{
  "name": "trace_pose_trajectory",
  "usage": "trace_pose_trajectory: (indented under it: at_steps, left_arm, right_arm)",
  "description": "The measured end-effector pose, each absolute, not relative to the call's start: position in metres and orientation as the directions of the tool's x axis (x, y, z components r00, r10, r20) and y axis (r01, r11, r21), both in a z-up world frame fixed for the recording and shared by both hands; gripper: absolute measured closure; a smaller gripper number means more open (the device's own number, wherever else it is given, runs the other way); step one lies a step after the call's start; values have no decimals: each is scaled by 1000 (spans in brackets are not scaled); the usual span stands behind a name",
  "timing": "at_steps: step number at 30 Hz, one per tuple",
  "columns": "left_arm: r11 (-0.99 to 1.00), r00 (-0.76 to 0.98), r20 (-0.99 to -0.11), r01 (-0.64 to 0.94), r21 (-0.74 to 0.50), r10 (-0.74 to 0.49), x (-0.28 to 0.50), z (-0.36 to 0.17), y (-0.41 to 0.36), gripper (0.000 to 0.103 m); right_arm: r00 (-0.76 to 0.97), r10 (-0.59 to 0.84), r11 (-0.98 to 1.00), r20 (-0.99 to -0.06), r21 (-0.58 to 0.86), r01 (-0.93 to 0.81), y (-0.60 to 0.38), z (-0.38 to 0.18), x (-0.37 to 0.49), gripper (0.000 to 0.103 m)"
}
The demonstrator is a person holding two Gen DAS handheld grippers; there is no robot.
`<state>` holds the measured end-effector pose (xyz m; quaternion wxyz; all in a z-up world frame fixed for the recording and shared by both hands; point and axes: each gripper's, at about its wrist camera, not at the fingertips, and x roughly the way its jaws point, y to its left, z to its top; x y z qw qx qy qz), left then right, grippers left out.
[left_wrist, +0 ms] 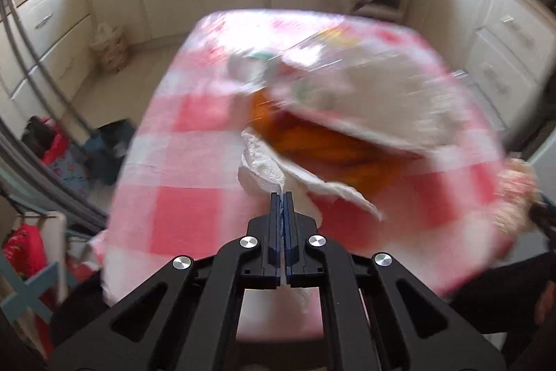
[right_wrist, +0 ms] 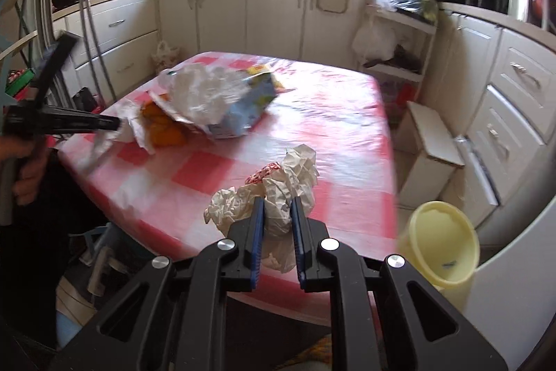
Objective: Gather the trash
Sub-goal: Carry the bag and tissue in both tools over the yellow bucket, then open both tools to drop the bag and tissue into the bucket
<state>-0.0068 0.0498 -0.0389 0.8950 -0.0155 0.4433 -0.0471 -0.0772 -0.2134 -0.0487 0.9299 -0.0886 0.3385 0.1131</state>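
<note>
Left wrist view, your left gripper (left_wrist: 281, 195) clenched on a white tissue (left_wrist: 267, 167) over the table's (left_wrist: 187, 214) near edge, your right gripper (right_wrist: 277, 202) grasping crumpled paper (right_wrist: 278, 190) there, yellow bin (right_wrist: 439, 249) beside the right corner.

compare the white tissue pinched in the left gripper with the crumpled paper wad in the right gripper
The white tissue is one thin, flattish sheet; the crumpled paper wad is a bulky ball with a red-patterned scrap. The left gripper is fully shut on its edge; the right gripper is held apart around the wad. Both are trash.
</note>
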Motion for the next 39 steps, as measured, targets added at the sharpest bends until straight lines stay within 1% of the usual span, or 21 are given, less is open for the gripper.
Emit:
trace_pose_trajectory:
  at_steps: [1,3,7,10,15,20,22,28,32,39]
  left_arm:
    - [990,619,-773,116,-83,-137,-15,-31,37,100]
    - [973,648,-736,223,-61,-194,-25,-15,-3,100]
    - [922,636,-686,362,-139,-354,-21,8,-64,100]
    - [870,592,-667,456,-187,-453,-9,17,-113,100]
    - [804,521,-654,543,-243,-549,24,15,-190,100]
    - [762,463,-658,585,-276,-594,56,7,-259,100]
    - [753,447,-661,593,-285,-603,61,5,-278,100]
    - [741,385,-694,588,-323,-608,91,-17,-335,100]
    - [744,346,-720,571,-347,-602,107,-40,-363,100]
    - [742,282,-758,561,-367,-588,128,-73,-411,100]
  right_arm:
    - [752,138,960,-645,-100,-262,-222,-46,-78,86]
    - [758,115,964,-642,-113,-242,-238,-43,-78,86]
    - [772,68,973,-632,-128,-191,-273,-37,-79,86]
    - [775,45,977,-630,-136,-167,-290,-32,-73,86]
    - [770,-3,969,-638,-192,-155,-316,-27,-60,86]
    - [743,-9,967,-669,-196,-165,-351,-26,-40,86]
    - [743,-48,953,-667,-254,-166,-366,-27,-29,86]
    - [706,-94,935,-702,-307,-180,-416,-53,-8,86]
    - [688,-120,949,-716,-286,-133,-450,-76,-1,86]
    - [699,-167,976,-695,-218,17,-484,-112,9,86]
